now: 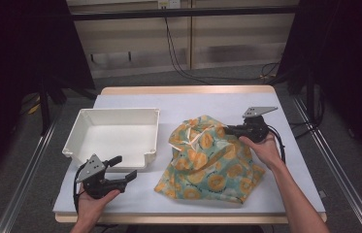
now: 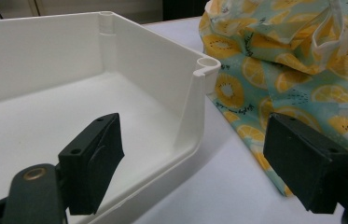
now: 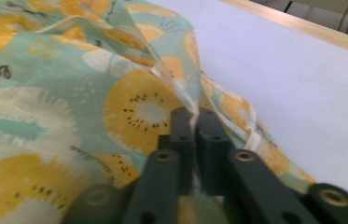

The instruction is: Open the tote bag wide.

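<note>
The fruit-print cloth (image 1: 210,158) is heaped toward the surface's (image 1: 285,160) near right corner, pinched at its far edge by the closed right claw (image 1: 229,130). The left claw (image 1: 124,168) is held wide open, empty, beside the white bin (image 1: 115,131).

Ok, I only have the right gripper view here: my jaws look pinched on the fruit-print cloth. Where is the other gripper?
Observer: The left gripper is off the cloth, at the near right corner of a white bin.
Operator: Is it holding anything?
Observer: No, its jaws are wide apart with nothing between them.
Operator: Anything in that bin?
Observer: Nothing; the left gripper view shows a bare white floor.
Operator: And my grip, where on the cloth?
Observer: The right gripper grips the cloth's far right edge.
</note>
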The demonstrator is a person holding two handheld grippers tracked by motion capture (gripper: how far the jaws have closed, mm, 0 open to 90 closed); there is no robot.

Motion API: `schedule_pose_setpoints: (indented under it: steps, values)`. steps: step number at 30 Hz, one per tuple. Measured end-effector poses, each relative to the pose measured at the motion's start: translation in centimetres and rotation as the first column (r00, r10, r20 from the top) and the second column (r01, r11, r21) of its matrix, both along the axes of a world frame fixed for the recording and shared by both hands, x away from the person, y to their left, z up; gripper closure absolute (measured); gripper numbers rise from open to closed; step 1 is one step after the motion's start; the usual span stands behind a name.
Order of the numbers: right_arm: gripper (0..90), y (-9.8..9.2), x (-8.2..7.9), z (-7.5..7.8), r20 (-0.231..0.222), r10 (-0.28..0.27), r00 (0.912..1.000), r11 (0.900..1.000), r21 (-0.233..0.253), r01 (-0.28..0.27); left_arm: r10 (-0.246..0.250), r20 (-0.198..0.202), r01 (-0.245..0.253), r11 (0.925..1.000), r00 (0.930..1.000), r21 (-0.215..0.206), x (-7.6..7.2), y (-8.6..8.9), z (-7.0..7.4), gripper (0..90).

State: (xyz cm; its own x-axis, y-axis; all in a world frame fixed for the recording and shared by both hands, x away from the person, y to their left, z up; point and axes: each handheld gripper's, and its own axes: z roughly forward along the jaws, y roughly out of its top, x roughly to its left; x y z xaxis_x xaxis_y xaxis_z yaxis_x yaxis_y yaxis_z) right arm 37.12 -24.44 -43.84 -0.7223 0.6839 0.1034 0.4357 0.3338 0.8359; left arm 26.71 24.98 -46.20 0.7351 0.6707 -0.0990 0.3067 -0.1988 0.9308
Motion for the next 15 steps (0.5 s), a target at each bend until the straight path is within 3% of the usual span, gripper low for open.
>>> schedule_pose_setpoints:
  steps: [7, 12, 15]
  values:
    - [90.0, -0.2, -0.9, 1.1, 0.012, 0.015, 0.9998, 0.999, 0.046, -0.015, 0.003, 0.004, -0.003, 0.9999, 1.0, 0.014, -0.1, 0.1, 0.1, 19.8]
    - [90.0, -0.8, -2.5, 3.3, 0.055, 0.029, 0.998, 0.994, 0.106, -0.035, 0.005, 0.009, -0.005, 1.0, 0.9999, 0.001, -0.1, 0.0, 0.1, 20.4]
    - [90.0, -1.1, -3.3, 4.0, 0.065, 0.035, 0.9973, 0.992, 0.115, -0.043, 0.005, 0.004, -0.005, 1.0, 1.0, -0.002, -0.1, -0.1, 0.1, 20.5]
